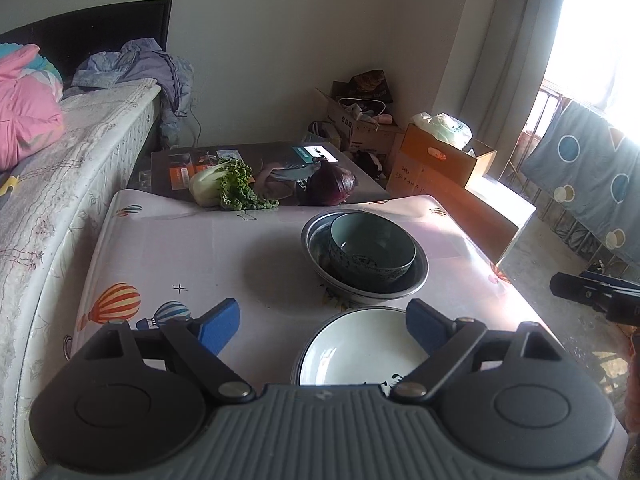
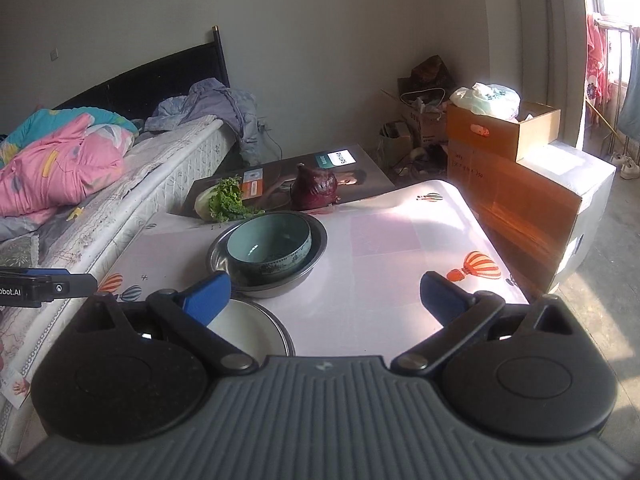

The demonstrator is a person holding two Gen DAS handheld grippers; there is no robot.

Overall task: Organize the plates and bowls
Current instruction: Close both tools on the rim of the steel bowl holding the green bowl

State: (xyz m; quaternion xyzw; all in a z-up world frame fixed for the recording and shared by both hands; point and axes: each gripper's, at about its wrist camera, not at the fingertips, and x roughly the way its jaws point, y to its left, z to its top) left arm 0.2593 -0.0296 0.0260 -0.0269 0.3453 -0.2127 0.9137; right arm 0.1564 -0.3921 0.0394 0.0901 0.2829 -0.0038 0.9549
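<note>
White round china plate [image 1: 360, 350] sits at 6 o'clock of the teal bowl [image 1: 370, 246]; both empty, wide-open hand-held grippers, left [image 1: 324, 322] and right [image 2: 326, 294], should grab its rim gently.

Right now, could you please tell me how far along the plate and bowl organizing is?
Done: the teal ceramic bowl sits nested inside the metal basin. In hand: nothing; the left gripper and right gripper are both open and empty. Left: the white plate lies alone on the table, in front of the basin.
</note>
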